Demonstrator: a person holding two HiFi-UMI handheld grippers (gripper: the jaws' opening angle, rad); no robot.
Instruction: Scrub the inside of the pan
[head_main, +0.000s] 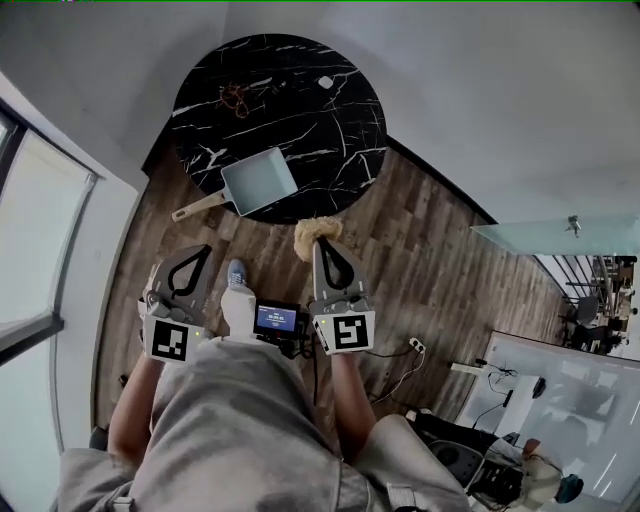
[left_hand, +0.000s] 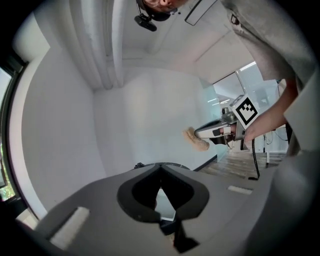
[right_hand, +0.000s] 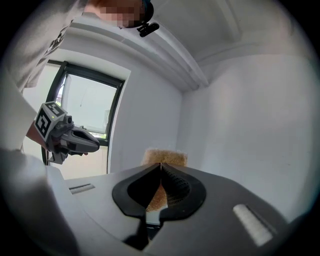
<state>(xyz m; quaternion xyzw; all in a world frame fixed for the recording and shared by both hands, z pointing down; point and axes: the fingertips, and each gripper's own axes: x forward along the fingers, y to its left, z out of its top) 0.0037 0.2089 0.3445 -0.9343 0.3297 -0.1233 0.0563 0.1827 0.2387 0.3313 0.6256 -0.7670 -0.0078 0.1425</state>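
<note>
1. Wood floor (head_main: 430, 250) and white walls; a round black table (head_main: 310, 110) stands ahead of the person.
2. The right gripper (head_main: 321, 246) has its jaws pinching a tan sponge (head_main: 316, 231), which sticks out past the tips.
3. The left gripper (head_main: 204, 252) has its jaws pressed together, with nothing between them.
4. Both grippers hang over the floor, short of the table's near edge. The right one is closer to that edge.
5. The pan (head_main: 262, 178), square and pale, lies on the table at its near edge, apart from both grippers.
6. Its long axis runs slantwise. The handle (head_main: 196, 208) pokes out past the table's near-left rim, toward the left gripper, and the bowl lies toward the table's middle.
7. My read: scrubbing has not begun. The sponge sits just off the table's edge, with the bowl ahead of it and a little left. The left gripper is nearer the handle, so it suits steadying there while the right carries the sponge forward into the bowl.
</note>
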